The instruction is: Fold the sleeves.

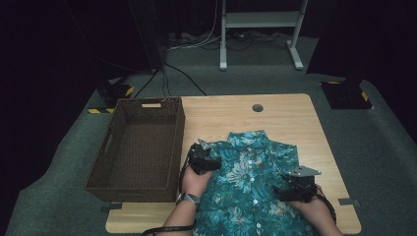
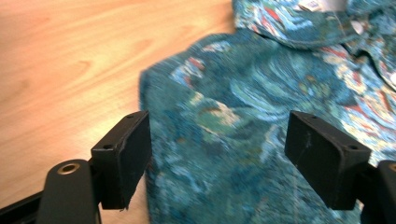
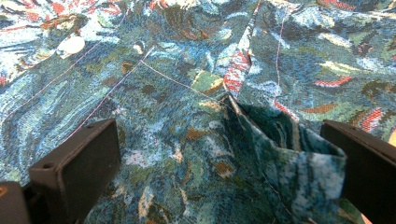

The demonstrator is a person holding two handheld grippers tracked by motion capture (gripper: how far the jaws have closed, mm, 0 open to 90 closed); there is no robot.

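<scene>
A teal floral button-up shirt [image 1: 251, 172] lies flat on the wooden table [image 1: 290, 118], collar toward the far side. My left gripper [image 1: 210, 156] rests at the shirt's left shoulder. In the left gripper view its jaws [image 2: 217, 154] stand open, straddling the shirt's [image 2: 243, 121] left edge, one jaw over bare wood. My right gripper [image 1: 279, 189] lies on the shirt's right side, pointing left. Its jaws [image 3: 219, 168] stand wide apart over the cloth [image 3: 177, 93], and a raised fold [image 3: 289, 158] stands just inside the right jaw, not pinched.
A dark brown wicker basket [image 1: 133, 194] stands empty at the table's left edge, close to my left hand. A round cable hole [image 1: 257, 107] sits at the far middle of the table. A white desk frame [image 1: 223, 34] stands on the floor beyond.
</scene>
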